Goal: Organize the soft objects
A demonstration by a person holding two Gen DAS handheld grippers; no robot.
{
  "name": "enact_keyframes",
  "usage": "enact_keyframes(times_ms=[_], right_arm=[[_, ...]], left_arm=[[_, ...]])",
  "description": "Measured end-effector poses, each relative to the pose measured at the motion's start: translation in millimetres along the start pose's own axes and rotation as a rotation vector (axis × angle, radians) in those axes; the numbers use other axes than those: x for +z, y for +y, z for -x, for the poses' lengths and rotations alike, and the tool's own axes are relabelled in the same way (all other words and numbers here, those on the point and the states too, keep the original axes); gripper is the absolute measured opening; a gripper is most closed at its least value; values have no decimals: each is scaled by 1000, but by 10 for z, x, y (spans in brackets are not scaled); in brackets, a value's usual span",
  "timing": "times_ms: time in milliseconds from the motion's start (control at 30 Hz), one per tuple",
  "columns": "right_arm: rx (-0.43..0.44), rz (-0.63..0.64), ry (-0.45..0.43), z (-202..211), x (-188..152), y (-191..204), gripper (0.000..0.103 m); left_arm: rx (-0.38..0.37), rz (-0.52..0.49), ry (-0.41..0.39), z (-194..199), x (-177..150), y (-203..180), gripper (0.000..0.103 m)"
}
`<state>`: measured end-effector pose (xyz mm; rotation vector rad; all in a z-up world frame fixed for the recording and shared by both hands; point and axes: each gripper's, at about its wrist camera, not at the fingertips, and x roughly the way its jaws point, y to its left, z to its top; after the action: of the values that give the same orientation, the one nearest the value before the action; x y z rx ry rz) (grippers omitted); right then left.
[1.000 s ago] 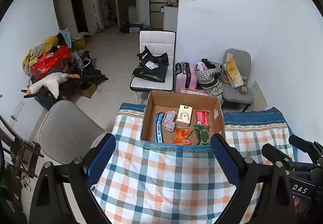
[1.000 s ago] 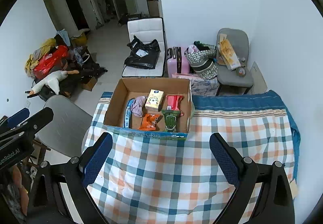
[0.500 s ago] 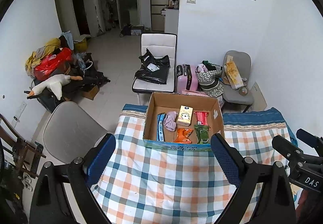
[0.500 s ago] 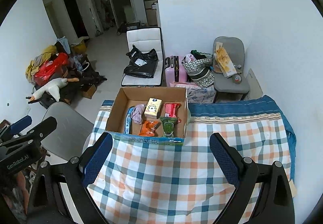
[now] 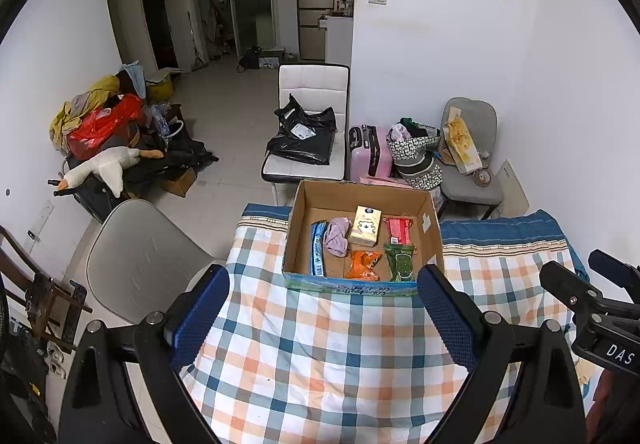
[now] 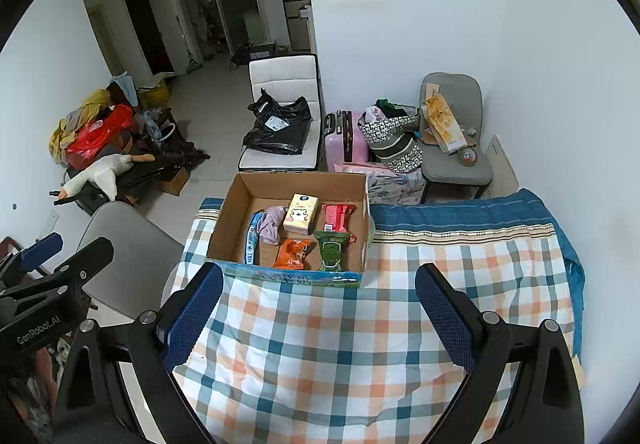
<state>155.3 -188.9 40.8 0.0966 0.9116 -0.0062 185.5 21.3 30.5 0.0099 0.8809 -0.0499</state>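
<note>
1. Left wrist view: I see my left gripper (image 5: 322, 308) at the bottom of the frame, its two blue-padded fingers (image 5: 200, 314) spread wide apart with nothing between them, above the checked cloth (image 5: 320, 356).
2. The cardboard box (image 5: 362, 232) sits at the centre of the frame, on the far edge of the cloth.
3. Inside it, a blue packet (image 5: 317, 250) stands against the left wall, with a crumpled pink cloth (image 5: 337, 236) just beside it.
4. A pale tissue pack (image 5: 365, 226) lies in the middle, a red packet (image 5: 399, 231) to its right, an orange packet (image 5: 362, 264) and a green packet (image 5: 399, 262) nearer me.
5. My right gripper (image 5: 600, 308) pokes in at the right edge; from here I cannot tell how its fingers stand.
6. A grey chair (image 5: 140, 260) stands at lower left beside the cloth, and a white goose toy (image 5: 104, 168) lies on the pile at left.
7. Right wrist view: my right gripper (image 6: 318, 308) fills the bottom, fingers (image 6: 442, 314) wide apart and empty over the checked cloth (image 6: 340, 356).
8. The box (image 6: 292, 222) sits just left of centre, holding the same tissue pack (image 6: 301, 213), pink cloth (image 6: 271, 224), and red (image 6: 337, 215), orange (image 6: 292, 253) and green (image 6: 333, 250) packets.
9. The left gripper (image 6: 48, 284) shows at the left edge.
</note>
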Motion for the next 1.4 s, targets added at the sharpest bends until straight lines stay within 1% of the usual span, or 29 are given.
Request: enact_keyframes(times_ms=[1400], right_arm=[[5,6,-3,19,-10,-28,99]], left_arm=[[3,1,4,31,-1,1,96]])
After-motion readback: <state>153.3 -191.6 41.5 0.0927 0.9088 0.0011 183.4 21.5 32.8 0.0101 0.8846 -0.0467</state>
